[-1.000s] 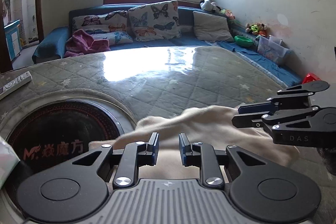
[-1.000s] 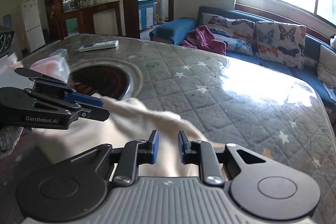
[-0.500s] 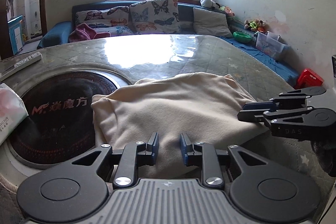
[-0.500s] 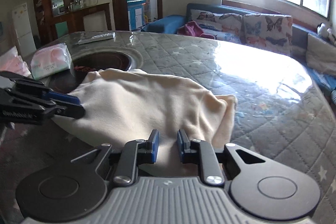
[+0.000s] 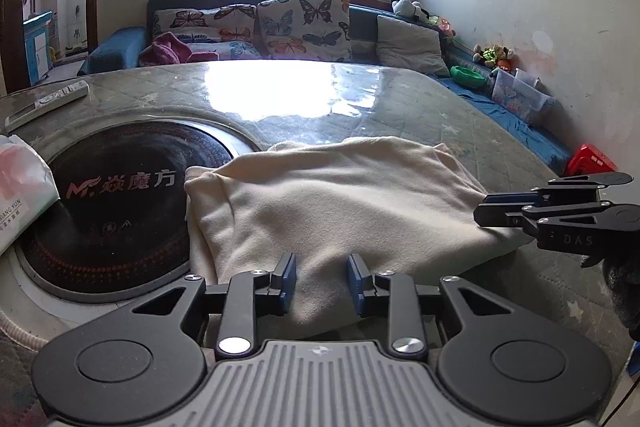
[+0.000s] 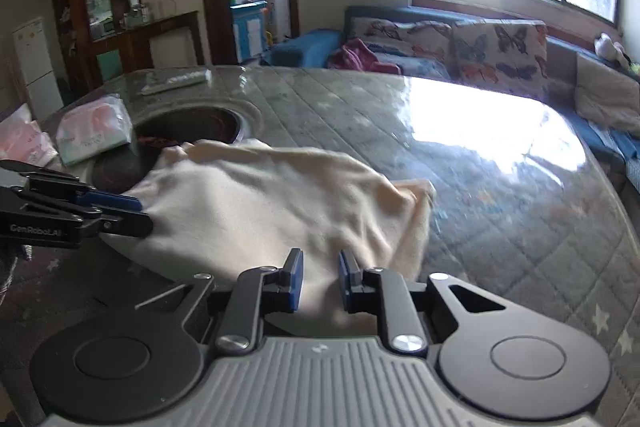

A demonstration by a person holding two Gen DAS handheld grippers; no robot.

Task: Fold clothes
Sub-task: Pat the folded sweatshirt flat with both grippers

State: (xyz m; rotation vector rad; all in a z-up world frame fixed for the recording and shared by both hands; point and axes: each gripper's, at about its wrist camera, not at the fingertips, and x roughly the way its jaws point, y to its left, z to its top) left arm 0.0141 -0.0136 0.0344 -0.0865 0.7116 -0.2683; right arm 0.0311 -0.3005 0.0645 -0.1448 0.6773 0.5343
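Observation:
A cream cloth (image 5: 340,195) lies loosely heaped on the quilted grey table (image 5: 440,115), its left part over the black round cooktop (image 5: 120,195). My left gripper (image 5: 322,279) holds the cloth's near edge between its blue pads, the jaws a little apart; the right wrist view shows this gripper (image 6: 138,215) lifting that edge slightly off the table. My right gripper (image 6: 320,277) is shut on the near right edge of the cloth (image 6: 260,199), with creases running into its pads. It shows from the side (image 5: 486,211) in the left wrist view.
A tissue pack (image 5: 20,195) sits left of the cooktop and a white remote (image 5: 48,101) lies at the far left. A blue sofa with butterfly cushions (image 5: 300,23) runs behind the table. A red stool (image 5: 590,159) stands by the right wall.
Both grippers drew back toward the near table edge with the cloth, which has come down from a lifted bunch and spread over the table. The left jaws stand slightly wider.

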